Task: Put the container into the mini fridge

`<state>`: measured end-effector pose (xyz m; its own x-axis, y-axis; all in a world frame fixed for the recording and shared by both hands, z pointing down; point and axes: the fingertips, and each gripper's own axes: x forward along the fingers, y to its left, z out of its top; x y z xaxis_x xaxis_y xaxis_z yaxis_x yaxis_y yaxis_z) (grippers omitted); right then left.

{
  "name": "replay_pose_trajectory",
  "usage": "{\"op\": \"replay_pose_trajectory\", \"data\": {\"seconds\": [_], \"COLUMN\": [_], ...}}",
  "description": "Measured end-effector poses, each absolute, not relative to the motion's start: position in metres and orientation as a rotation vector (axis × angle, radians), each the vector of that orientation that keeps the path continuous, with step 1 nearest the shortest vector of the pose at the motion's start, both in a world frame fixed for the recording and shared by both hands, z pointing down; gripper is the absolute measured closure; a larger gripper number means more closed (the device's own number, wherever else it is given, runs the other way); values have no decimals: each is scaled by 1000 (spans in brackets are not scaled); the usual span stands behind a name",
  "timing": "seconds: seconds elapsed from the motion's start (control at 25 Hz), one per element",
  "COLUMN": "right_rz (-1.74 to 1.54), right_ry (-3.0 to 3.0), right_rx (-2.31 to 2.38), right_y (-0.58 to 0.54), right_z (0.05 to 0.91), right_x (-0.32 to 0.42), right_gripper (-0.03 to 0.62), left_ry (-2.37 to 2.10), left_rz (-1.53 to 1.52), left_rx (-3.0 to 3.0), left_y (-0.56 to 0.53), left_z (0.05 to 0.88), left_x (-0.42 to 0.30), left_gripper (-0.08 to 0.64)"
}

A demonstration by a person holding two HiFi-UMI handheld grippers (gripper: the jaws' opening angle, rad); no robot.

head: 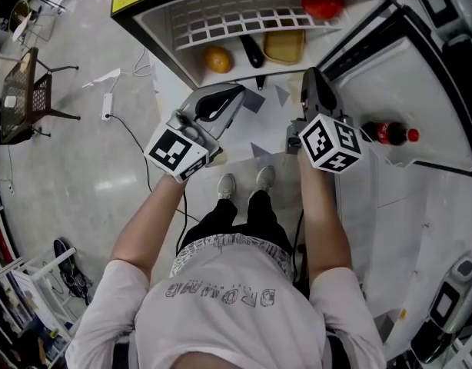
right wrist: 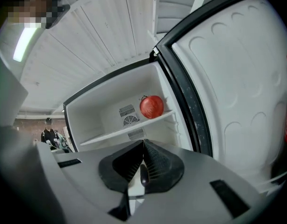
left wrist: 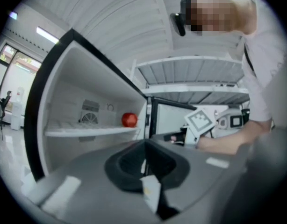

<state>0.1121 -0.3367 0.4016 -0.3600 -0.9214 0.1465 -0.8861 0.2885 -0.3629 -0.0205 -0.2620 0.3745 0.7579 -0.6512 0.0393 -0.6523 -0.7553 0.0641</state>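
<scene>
The mini fridge stands open in front of me, its door swung out to the right. A yellowish container sits on the fridge floor under the wire shelf, between a dark long item and the right wall. My left gripper hovers just outside the fridge's lower edge, shut and empty. My right gripper is beside it near the door hinge, also shut with nothing in it. Both gripper views show closed jaws, left gripper and right gripper, aimed at the interior.
A red round fruit rests on the shelf and an orange lies below. A cola bottle stands in the door rack. A chair and a power strip with its cable are on the floor at left.
</scene>
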Motion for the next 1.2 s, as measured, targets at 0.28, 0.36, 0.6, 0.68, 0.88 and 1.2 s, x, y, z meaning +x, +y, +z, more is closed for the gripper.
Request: {"op": "replay_pose_trajectory", "data": {"seconds": [0.28, 0.36, 0.6, 0.68, 0.88, 1.2], "right_rz": [-534, -519, -477, -470, -443, -376], "right_ry": [2499, 2513, 2557, 2563, 2594, 2619], "right_rx": [-1676, -1666, -1656, -1655, -1647, -1637], "right_y": [-301, -290, -260, -251, -232, -215], "right_z": [375, 369, 360, 357, 349, 333], "right_x": [106, 105, 101, 101, 98, 94], "right_gripper": [591, 591, 591, 591, 591, 592], "left_ry": [-1061, -1052, -1040, -1037, -1053, -1070], "left_rz": [10, 13, 4, 4, -22, -54], "left_rx": [2890, 2891, 2897, 2900, 2905, 2885], "left_y": [-243, -236, -222, -218, -212, -201], "left_z": [359, 358, 353, 351, 343, 341], "left_x": [-23, -23, -26, -29, -35, -46], "left_gripper": [555, 555, 555, 555, 555, 555]}}
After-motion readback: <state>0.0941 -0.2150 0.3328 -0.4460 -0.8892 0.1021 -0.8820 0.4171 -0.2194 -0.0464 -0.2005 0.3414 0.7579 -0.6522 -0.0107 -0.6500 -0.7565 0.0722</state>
